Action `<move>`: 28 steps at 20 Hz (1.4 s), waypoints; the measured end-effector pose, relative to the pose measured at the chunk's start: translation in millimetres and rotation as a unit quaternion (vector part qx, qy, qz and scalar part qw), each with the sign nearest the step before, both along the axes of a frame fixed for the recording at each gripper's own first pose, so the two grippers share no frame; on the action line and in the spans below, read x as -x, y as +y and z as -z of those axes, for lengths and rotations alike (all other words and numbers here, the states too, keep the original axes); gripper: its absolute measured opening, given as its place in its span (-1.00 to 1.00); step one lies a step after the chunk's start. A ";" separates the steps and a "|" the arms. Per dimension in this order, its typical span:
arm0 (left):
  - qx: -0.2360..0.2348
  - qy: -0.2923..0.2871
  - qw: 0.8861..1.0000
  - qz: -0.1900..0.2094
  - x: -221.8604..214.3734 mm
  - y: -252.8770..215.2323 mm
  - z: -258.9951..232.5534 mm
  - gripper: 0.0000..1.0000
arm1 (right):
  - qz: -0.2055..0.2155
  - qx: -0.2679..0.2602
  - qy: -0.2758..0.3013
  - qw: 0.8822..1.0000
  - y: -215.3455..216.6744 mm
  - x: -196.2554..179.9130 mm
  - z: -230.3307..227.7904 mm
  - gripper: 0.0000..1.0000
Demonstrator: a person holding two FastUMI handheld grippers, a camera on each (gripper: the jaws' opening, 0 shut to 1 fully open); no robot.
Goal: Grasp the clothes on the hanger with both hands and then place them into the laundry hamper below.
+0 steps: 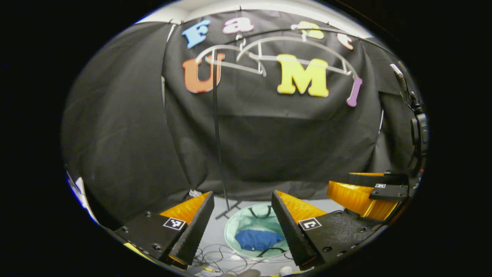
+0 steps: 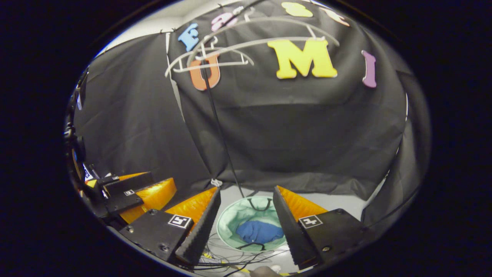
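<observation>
A blue garment [image 1: 258,239] [image 2: 259,232] lies crumpled inside the round pale-green laundry hamper [image 1: 236,225] [image 2: 230,219] on the floor below. White hangers [image 1: 269,57] [image 2: 215,59] hang bare on the rack high up. My left gripper [image 1: 242,227] is open above the hamper with nothing between its fingers. My right gripper [image 2: 246,223] is open too, also above the hamper and holding nothing. In the left gripper view the right gripper [image 1: 369,194] shows at the right; in the right gripper view the left gripper [image 2: 130,194] shows at the left.
The rack's thin black pole [image 1: 219,146] [image 2: 221,134] runs from the hangers down to feet beside the hamper. Loose cables [image 1: 226,256] [image 2: 238,257] lie on the grey floor in front of the hamper.
</observation>
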State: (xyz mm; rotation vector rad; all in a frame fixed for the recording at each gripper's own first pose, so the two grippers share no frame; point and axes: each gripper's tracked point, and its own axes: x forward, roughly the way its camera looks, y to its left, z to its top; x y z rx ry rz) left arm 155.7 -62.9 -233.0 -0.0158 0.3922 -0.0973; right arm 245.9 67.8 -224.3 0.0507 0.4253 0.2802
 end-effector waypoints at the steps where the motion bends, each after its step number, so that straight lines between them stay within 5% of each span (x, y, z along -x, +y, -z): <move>1: -0.005 -0.028 1.000 0.003 6.6 5.5 -25.6 0.82 | 0.007 -0.001 -0.023 1.000 -1.1 10.0 -25.7 0.84; 4: -0.008 -0.102 0.995 0.009 48.9 19.0 -104.4 0.67 | 0.026 -0.006 -0.080 0.996 -18.3 51.2 -89.3 0.96; 7: -0.016 -0.163 0.986 0.014 84.5 20.4 -171.2 0.94 | 0.033 -0.006 -0.140 0.990 -33.1 103.5 -156.5 0.96; 14: -0.005 -0.210 0.977 -0.027 157.4 38.0 -252.1 0.97 | 0.051 -0.009 -0.227 0.973 -73.7 210.6 -239.3 0.98; 21: 0.026 -0.175 0.982 -0.072 243.6 -0.4 -251.5 1.00 | 0.060 -0.009 -0.223 0.973 -130.4 300.5 -239.1 0.98; 28: 0.000 -0.164 0.983 -0.085 303.8 -37.0 -258.2 0.95 | 0.050 -0.032 -0.220 0.974 -173.8 353.4 -224.5 0.97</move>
